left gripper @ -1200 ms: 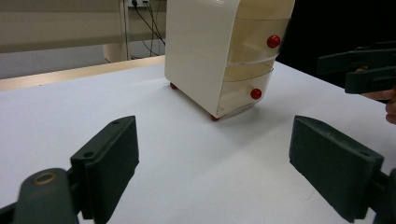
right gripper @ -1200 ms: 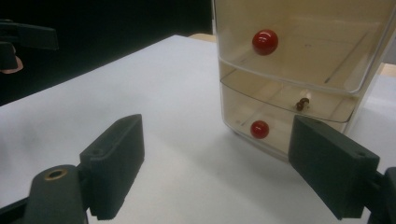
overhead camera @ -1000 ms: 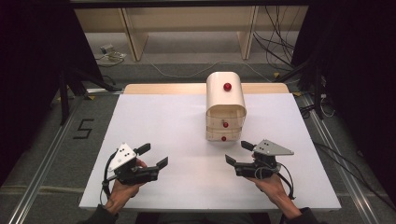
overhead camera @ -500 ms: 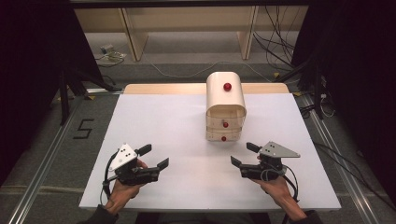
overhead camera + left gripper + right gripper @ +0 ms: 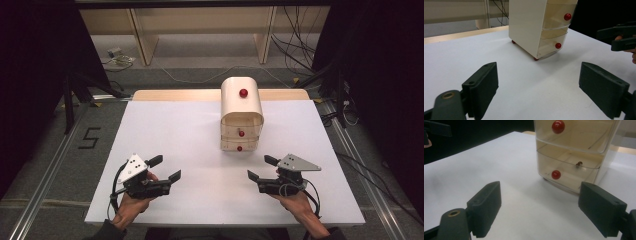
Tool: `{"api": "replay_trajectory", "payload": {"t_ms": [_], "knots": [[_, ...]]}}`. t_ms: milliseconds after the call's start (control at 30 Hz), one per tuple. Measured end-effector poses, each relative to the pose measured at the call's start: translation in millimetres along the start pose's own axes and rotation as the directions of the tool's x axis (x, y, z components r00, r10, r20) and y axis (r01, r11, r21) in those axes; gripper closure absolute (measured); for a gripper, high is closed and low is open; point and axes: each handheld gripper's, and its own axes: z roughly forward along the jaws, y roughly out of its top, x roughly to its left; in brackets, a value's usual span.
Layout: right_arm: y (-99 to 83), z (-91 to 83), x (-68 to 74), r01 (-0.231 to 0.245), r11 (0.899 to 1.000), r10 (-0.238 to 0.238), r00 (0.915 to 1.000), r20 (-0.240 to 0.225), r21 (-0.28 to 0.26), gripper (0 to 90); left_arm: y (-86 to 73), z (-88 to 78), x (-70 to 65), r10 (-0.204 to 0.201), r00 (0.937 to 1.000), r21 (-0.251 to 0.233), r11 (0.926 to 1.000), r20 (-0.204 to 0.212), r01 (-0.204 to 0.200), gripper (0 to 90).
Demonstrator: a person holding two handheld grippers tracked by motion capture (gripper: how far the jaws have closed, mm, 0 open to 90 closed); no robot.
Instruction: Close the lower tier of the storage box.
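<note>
High view: one cream mini drawer cabinet [image 5: 242, 114] stands upright on the white table [image 5: 175, 130], right of centre toward the far edge, long axis vertical, drawer fronts facing the person. Three red knobs: one on the domed top [image 5: 243, 92], two on the drawers. Two grippers near the front edge, left gripper [image 5: 165, 168] and right gripper [image 5: 261, 167], both jaws spread, empty, well apart from the cabinet.

Left gripper view: jaws wide, nothing between; cabinet ahead, two translucent drawers.

Right gripper view: jaws wide, empty; small dark object [image 5: 579, 164] inside the lower drawer [image 5: 569, 173].
</note>
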Motion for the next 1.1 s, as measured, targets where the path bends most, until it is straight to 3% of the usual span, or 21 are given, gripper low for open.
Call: {"api": "replay_trajectory", "payload": {"t_ms": [400,1100], "knots": [[-4.3,-7.8,-3.3,-0.02,1.0,0.02,0.9997,0.013,-0.001,19.4,-1.1,0.9,-2.4,0.014,0.9997,0.014,0.9998,0.019,-0.014,15.1],[-3.3,-6.2,-3.8,-0.019,1.0,0.019,0.9998,0.011,-0.005,19.2,-0.7,1.0,-0.8,0.006,1.0,0.01,0.9999,0.006,-0.006,15.0]]}}
